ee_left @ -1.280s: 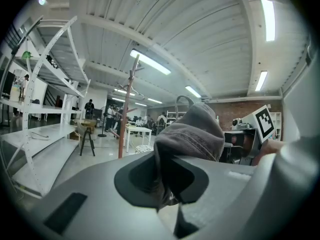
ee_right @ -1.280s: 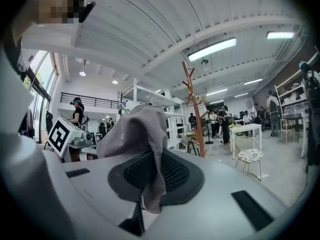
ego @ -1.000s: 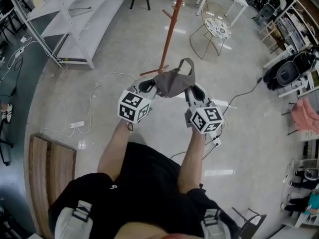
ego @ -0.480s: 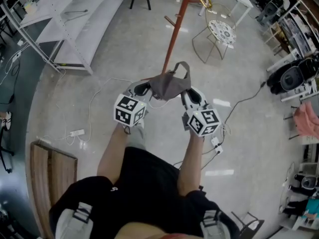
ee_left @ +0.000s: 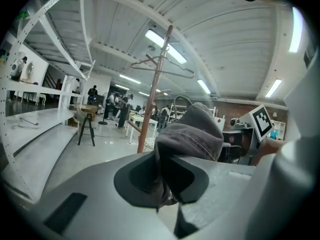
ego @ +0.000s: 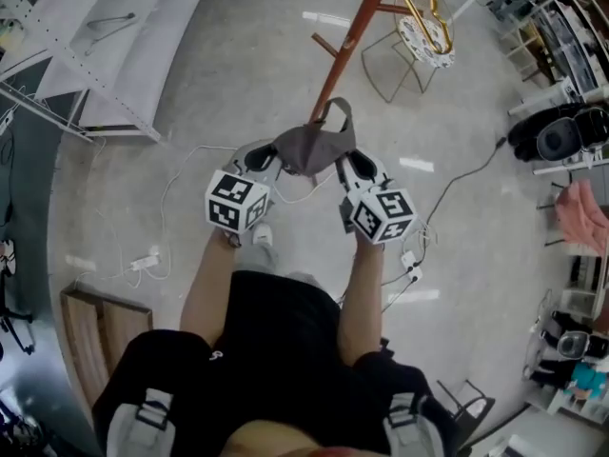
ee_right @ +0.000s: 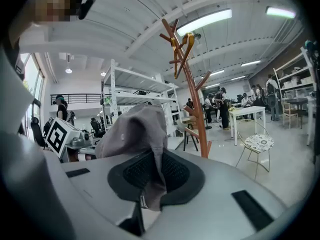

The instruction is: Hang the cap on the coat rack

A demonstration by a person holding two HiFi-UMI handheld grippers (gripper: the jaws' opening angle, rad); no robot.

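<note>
A grey cap (ego: 314, 147) hangs stretched between my two grippers, its strap loop standing up at the top. My left gripper (ego: 269, 159) is shut on the cap's left edge; the cloth (ee_left: 190, 134) is pinched between its jaws. My right gripper (ego: 343, 165) is shut on the right edge, with cap cloth (ee_right: 140, 134) bulging above its jaws. The reddish-brown coat rack (ego: 352, 41) rises just beyond the cap. In the right gripper view the rack (ee_right: 192, 94) stands close ahead to the right, with a golden hanger (ee_right: 182, 44) on its upper pegs.
White metal shelving (ego: 114, 46) stands to the left. A wire chair (ego: 419, 41) sits behind the rack. Cables and a power strip (ego: 147, 263) lie on the floor. A wooden bench (ego: 95, 336) is at lower left. Cluttered racks and black gear (ego: 561, 131) line the right side.
Both grippers have carried the cap forward toward the coat rack, which now looms nearer and larger. The grip on the cap is unchanged.
</note>
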